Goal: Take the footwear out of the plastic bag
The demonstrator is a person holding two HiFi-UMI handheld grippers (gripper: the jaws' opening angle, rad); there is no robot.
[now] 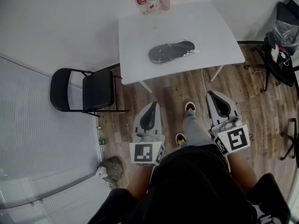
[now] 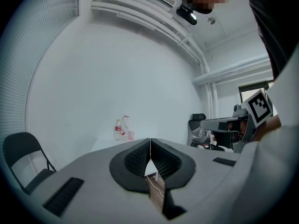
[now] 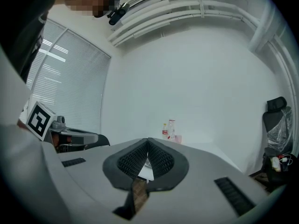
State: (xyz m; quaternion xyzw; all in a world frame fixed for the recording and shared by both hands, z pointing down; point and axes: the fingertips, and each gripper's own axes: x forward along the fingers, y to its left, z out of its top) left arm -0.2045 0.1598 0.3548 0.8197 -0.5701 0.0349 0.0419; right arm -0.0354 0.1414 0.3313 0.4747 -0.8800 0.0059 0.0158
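Note:
A pair of black footwear in a clear plastic bag (image 1: 171, 51) lies on the white table (image 1: 135, 59) ahead of me. My left gripper (image 1: 152, 107) hangs shut over the wooden floor, short of the table's near edge, with nothing between its jaws. Further right, my right gripper (image 1: 212, 95) is shut too and holds nothing. Both point level toward the table. In the left gripper view the jaws (image 2: 150, 141) meet tip to tip. The right gripper view shows the same closed jaws (image 3: 148, 140), with the table's edge beyond.
Several bottles (image 1: 147, 0) stand at the table's far edge. A black folding chair (image 1: 86, 91) sits left of the table. An office chair with a bag (image 1: 284, 31) is at the right. A grey shoe (image 1: 110, 168) lies on the floor by my left side. A white cable (image 1: 203, 80) runs under the table.

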